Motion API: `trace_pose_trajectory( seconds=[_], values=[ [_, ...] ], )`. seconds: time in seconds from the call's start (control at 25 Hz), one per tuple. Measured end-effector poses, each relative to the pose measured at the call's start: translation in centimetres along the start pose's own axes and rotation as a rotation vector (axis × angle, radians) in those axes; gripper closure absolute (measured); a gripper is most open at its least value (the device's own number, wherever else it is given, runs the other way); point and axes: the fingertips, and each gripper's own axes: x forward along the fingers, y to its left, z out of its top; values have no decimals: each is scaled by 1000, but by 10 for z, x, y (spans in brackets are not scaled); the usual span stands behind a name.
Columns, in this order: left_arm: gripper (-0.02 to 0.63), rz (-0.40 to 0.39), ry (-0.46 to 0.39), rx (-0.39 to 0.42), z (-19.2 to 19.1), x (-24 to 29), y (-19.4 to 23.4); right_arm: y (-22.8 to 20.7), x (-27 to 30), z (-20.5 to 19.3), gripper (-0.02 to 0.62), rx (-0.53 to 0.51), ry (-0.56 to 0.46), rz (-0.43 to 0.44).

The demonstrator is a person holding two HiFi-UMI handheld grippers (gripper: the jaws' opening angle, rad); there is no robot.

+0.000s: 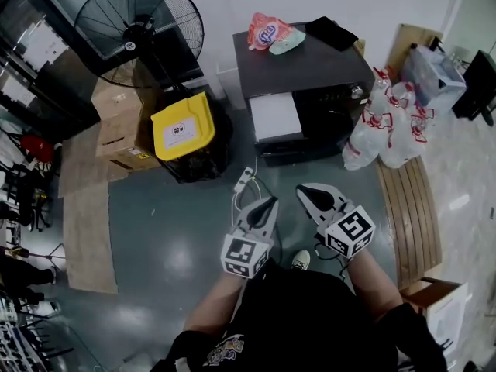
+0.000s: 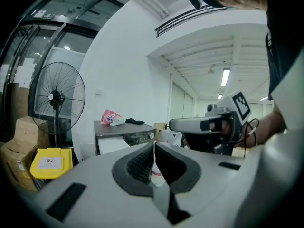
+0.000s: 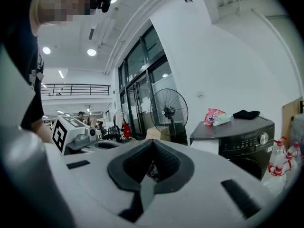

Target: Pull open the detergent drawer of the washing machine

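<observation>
Detergent drawer (image 1: 275,116), white, at the upper left front corner of the washing machine (image 1: 310,60); left gripper (image 1: 270,203) and right gripper (image 1: 303,191) closed, empty, well short; best open one before reaching.

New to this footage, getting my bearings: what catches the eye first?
A dark washing machine by the wall, white drawer sticking out, pink bag on top. Left of it, a big black fan and a yellow-lidded bin. Near the camera, the left gripper and right gripper hover shut and empty.
</observation>
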Motion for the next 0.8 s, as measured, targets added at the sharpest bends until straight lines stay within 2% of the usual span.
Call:
trace_pose_trajectory(
  seconds=[0.8],
  values=[
    [592,-7,-1,19,5,8,-8,-9,-6,-5,592,17,0,0]
  ],
)
